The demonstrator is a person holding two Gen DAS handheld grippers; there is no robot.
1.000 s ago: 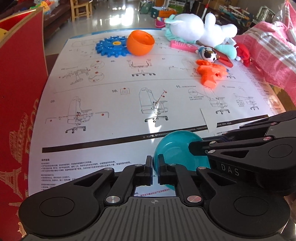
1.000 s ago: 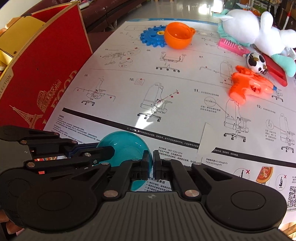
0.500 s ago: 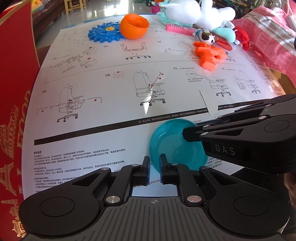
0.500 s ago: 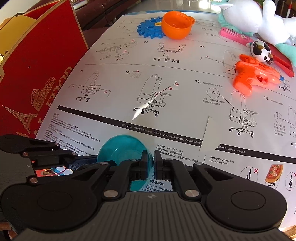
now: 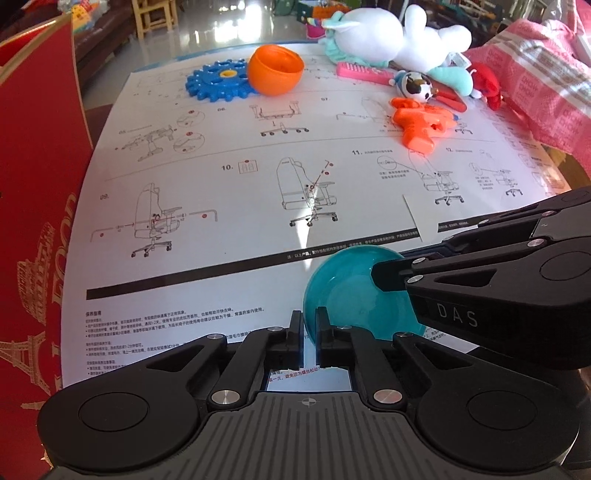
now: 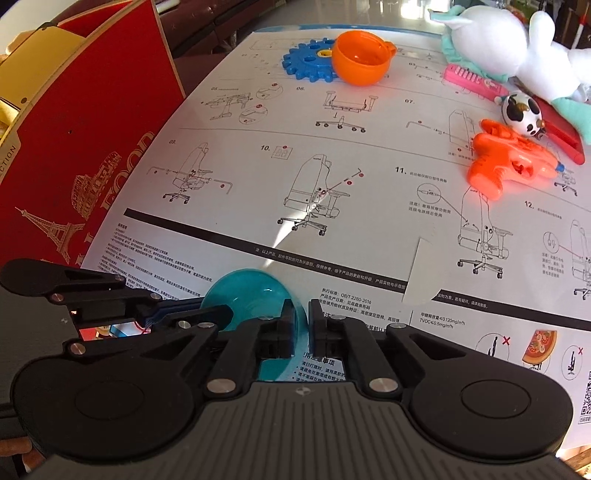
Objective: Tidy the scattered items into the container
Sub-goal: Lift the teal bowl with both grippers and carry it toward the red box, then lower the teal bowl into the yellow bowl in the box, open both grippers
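Note:
A teal plastic half-shell rests low over the printed instruction sheet, at its near edge. My left gripper is shut on its near rim. My right gripper reaches in from the right and pinches the far side. In the right wrist view the teal half-shell has its rim between the shut right gripper, with the left gripper on it from the left. The red box stands at the left. An orange half-shell lies far back on a blue gear.
An orange water pistol, a cow-patterned ball, a pink comb and a white plush lie at the back right. A pink cloth borders the right side. The red box holds a yellow item.
The teal half-shell rocked a little between the two grippers and tipped back. Both grippers have stayed on it at about the same spot.

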